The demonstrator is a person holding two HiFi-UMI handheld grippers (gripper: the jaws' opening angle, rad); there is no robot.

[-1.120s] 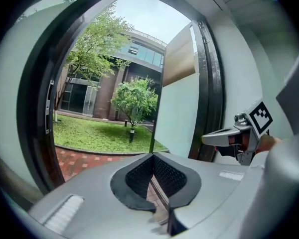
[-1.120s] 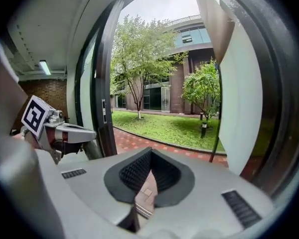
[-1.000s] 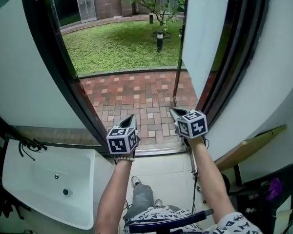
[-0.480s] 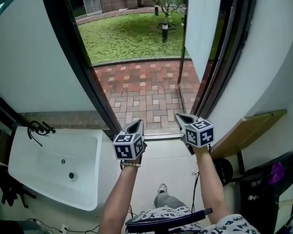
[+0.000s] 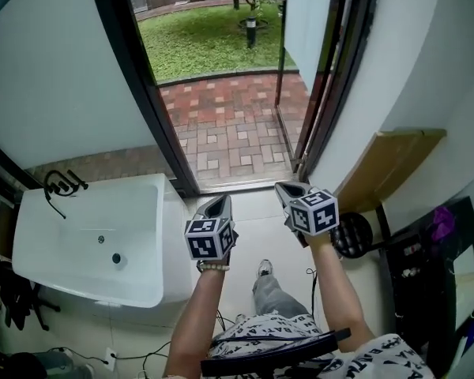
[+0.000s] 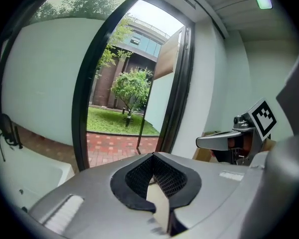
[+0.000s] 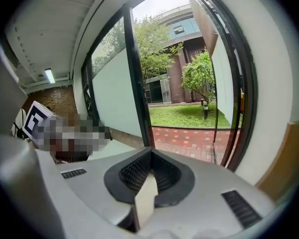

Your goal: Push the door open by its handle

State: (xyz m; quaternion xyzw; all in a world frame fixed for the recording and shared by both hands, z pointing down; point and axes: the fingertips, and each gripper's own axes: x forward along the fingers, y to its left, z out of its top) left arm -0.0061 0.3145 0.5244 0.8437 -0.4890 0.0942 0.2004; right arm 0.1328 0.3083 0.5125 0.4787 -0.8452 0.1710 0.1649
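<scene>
The door stands swung outward over the brick paving, at the far right side of the door frame. The left gripper and right gripper have drawn back from the frame's threshold to just inside it. Both have their jaws pressed together, holding nothing.

Wht door; blk frame; red-brick paving.

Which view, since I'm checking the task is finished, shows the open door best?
The head view: the door stands swung outward over the brick paving, though its top is cropped. Both gripper views show it too, but narrower, at the doorway's right side.
</scene>
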